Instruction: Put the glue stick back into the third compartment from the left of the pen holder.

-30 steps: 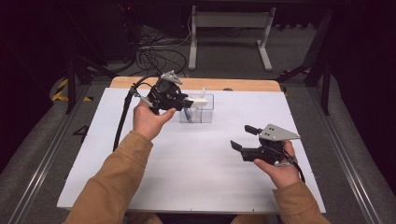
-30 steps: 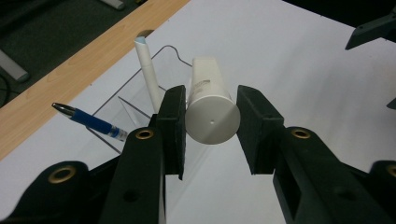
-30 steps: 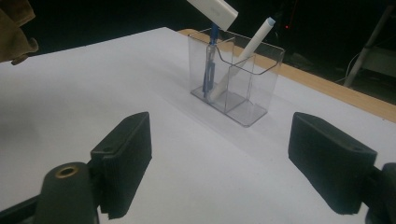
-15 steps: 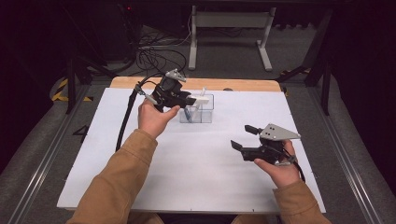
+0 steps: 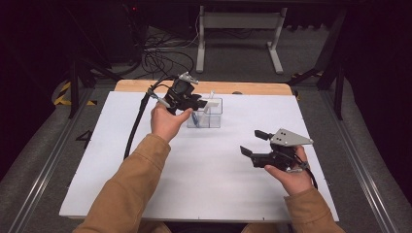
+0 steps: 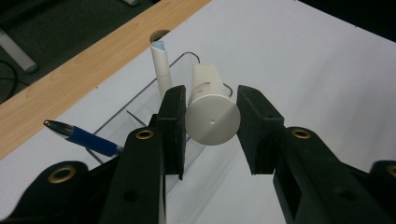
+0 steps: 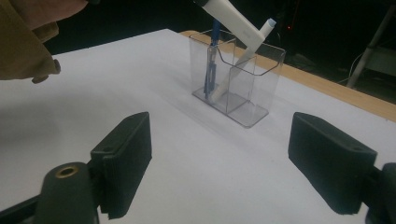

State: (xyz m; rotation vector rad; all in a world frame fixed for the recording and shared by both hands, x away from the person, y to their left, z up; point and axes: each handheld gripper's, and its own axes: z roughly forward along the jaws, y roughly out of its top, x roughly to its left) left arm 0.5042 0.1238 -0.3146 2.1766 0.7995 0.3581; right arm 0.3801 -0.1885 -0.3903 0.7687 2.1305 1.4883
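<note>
- Dark floor with cables and a metal stand lies behind the table, whose white sheet leaves a strip of bare wood along the far edge.
- Left gripper hangs over the far middle of the table, its jaws drawn in around a white cylindrical marker; the left pad lies against the marker's side, while a slim gap shows at the right pad, so I cannot tell whether both press.
- That white marker leans with its lower end inside a clear plastic two-compartment pen holder and its flat cap toward the gripper's camera.
- Just beside it in the holder stand a thin white pen with a pale blue tip and a blue ballpoint pen, both tilted.
- Clear holder stands near the far edge, about midway along it, seen in the high view too.
- Right gripper is held above the right half of the table, well apart from the holder, jaws wide and empty.
</note>
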